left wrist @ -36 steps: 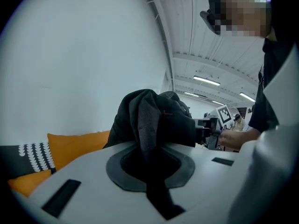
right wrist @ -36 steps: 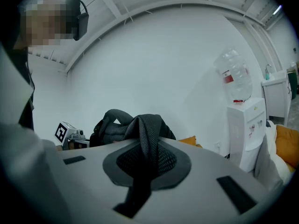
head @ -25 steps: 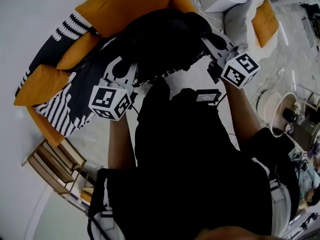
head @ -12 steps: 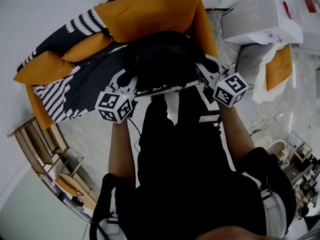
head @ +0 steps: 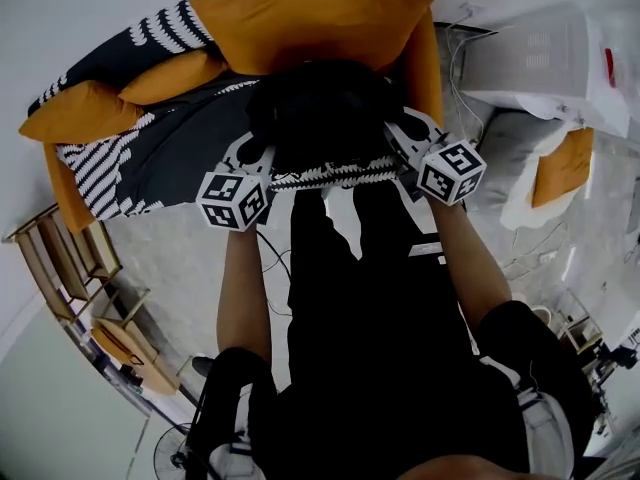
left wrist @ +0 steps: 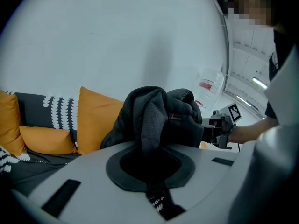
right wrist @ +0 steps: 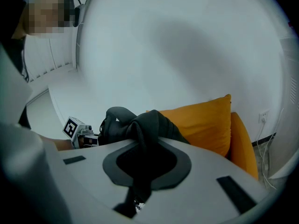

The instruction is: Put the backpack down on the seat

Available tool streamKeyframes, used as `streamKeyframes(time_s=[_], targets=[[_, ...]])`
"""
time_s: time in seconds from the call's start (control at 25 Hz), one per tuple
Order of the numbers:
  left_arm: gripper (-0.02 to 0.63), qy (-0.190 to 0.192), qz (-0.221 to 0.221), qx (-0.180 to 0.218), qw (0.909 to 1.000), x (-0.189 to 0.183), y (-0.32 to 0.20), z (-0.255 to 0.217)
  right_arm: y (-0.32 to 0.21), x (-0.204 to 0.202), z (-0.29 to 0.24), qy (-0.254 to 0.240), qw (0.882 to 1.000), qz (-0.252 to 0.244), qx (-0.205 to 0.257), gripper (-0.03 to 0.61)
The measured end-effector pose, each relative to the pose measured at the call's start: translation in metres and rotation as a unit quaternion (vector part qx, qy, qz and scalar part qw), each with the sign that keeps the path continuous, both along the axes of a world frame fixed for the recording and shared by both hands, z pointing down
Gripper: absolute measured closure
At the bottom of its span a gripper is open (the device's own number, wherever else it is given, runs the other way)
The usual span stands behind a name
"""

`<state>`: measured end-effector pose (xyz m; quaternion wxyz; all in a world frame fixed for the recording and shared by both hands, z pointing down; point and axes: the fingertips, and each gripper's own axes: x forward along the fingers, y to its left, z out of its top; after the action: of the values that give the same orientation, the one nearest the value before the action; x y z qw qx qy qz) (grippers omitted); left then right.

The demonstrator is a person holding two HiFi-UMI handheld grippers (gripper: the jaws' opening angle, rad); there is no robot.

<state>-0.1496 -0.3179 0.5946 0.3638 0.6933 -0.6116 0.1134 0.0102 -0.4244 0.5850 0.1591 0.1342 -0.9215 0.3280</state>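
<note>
Our left gripper [left wrist: 150,174] pinches a fold of the black backpack [left wrist: 161,118]. Our right gripper [right wrist: 140,171] pinches another fold on the opposite side. The backpack hangs between them over the sofa seat [head: 180,153], just in front of the orange cushion [head: 310,23]. We cannot tell whether it touches the seat.

Left gripper [left wrist: 150,185], right gripper [right wrist: 138,181]: your jaw tips buried in backpack [head: 320,108] fabric, pads unseen. Backpack underside hidden in head view; cannot tell whether it touches sofa seat [head: 180,153]. Your body [head: 380,318] covers part of seat's front edge. Orange back cushion [head: 300,18]: lower part behind backpack.
</note>
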Motion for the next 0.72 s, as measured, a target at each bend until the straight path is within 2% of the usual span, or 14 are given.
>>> streamKeyframes(time_s=[0.16, 0.28, 0.48, 0.72], targets=[[0.575, -0.009, -0.036, -0.022, 0.9991, -0.02, -0.018, 0.026, -0.019, -0.016, 0.022, 0.036, 0.999, -0.001, 0.018, 0.531], [0.574, -0.013, -0.057, -0.023, 0.9981, -0.033, -0.032, 0.042, -0.033, -0.029, 0.034, 0.057, 0.998, -0.005, 0.041, 0.531], [0.574, -0.001, -0.074, -0.025, 0.997, -0.052, -0.054, 0.063, -0.06, -0.051, 0.055, 0.088, 0.994, -0.008, 0.06, 0.531], [0.572, 0.01, -0.073, -0.041, 0.9964, -0.065, -0.08, 0.084, -0.094, -0.068, 0.085, 0.124, 0.991, 0.009, 0.055, 0.529]])
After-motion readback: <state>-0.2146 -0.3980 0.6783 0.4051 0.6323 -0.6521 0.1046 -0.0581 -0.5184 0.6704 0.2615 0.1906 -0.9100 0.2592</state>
